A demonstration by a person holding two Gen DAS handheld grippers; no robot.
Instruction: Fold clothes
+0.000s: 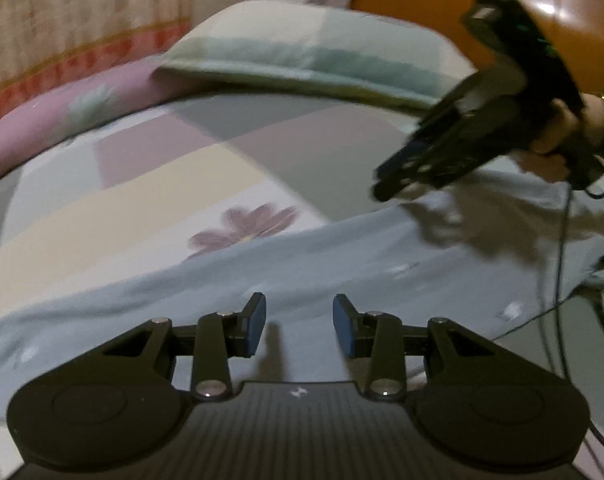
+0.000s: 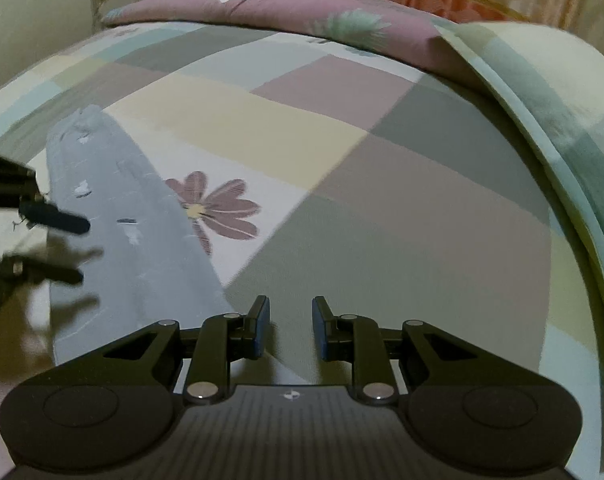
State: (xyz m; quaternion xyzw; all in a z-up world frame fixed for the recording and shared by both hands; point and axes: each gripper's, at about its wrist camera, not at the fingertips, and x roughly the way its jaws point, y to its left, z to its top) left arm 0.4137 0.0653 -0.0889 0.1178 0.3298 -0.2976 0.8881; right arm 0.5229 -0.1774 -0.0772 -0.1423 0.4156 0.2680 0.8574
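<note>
Your left gripper (image 1: 299,330) hangs over the pale blue garment (image 1: 302,264), which lies spread flat on the checked bed (image 1: 149,184); its fingers are apart with nothing between them. Your right gripper (image 2: 290,330), fingers also apart and empty, hovers over bare bedsheet beside the garment's edge.
</note>
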